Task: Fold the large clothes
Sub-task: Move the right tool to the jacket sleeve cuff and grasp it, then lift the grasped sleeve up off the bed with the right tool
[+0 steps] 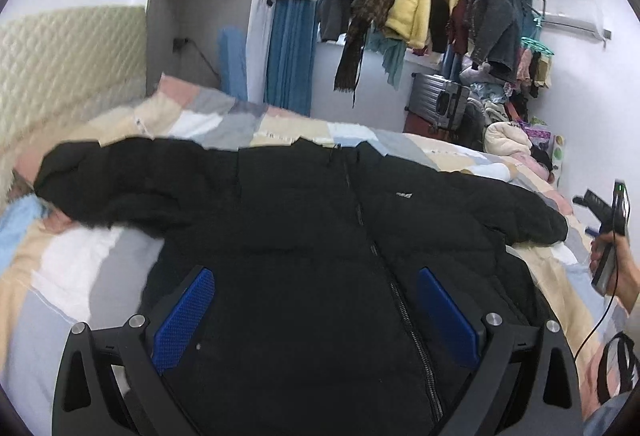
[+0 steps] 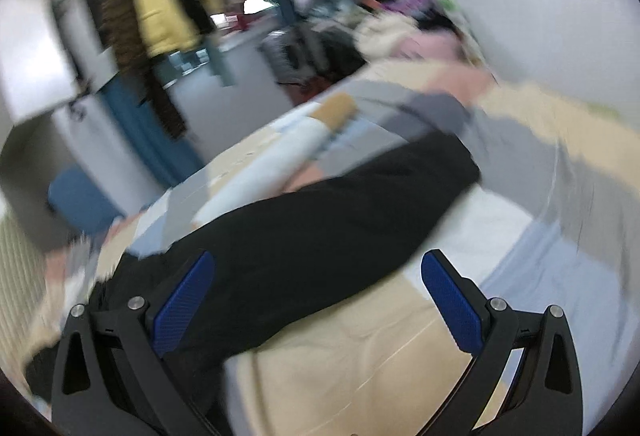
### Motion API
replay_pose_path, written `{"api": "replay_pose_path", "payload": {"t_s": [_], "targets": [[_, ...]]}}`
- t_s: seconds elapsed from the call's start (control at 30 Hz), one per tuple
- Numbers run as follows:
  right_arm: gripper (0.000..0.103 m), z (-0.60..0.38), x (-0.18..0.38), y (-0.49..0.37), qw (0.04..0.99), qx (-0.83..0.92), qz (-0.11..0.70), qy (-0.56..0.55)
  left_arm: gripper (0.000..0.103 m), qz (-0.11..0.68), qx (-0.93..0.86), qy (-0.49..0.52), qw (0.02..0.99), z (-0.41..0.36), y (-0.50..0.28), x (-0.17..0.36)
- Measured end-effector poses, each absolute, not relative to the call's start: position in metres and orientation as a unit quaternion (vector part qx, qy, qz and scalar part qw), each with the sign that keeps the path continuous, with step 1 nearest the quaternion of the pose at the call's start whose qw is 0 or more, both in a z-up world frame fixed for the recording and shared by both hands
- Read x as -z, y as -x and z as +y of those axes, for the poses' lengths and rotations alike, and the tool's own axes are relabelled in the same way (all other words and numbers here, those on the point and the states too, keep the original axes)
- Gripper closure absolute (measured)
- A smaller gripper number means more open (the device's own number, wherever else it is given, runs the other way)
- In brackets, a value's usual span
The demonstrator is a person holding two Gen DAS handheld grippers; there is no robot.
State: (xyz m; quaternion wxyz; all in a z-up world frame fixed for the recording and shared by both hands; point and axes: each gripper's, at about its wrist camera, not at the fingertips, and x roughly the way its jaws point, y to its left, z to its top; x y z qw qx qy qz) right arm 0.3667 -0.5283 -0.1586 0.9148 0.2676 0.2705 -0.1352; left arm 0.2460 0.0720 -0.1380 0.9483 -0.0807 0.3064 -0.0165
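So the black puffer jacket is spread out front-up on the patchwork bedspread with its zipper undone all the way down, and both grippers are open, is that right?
Not quite. The left wrist view shows the black puffer jacket zipped shut down its front, not undone. The rest holds: it lies front-up on the patchwork bedspread, and the left gripper and right gripper are both open.

From the left wrist we are looking down along the fingers, close over the lower front of the jacket (image 1: 320,236), facing up its zip toward the clothes rack (image 1: 432,4) beyond. From the right wrist we are looking, tilted and blurred, close over the jacket's sleeve (image 2: 320,220). Both views are sharing the jacket and the rack.
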Motion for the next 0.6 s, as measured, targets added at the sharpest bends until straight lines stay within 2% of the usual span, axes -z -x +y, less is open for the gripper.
{"api": "replay_pose_path", "payload": {"t_s": [0.23,0.3,0.37,0.6], "targets": [[0.002,-0.592,0.225,-0.403,0.885,0.152,0.276,-0.344,0.001,0.330,0.007,0.081,0.940,0.061,-0.266,0.161],[0.023,-0.605,0.242,-0.416,0.880,0.145,0.277,-0.357,0.001,0.332,0.003,0.083,0.940,0.058,-0.273,0.166],[0.029,-0.615,0.254,-0.430,0.879,0.151,0.278,-0.355,0.001,0.333,0.000,0.088,0.939,0.054,-0.279,0.171],[0.027,-0.669,0.281,-0.453,0.867,0.174,0.213,-0.415,0.001,0.325,-0.024,0.074,0.942,0.051,-0.297,0.182]]}}
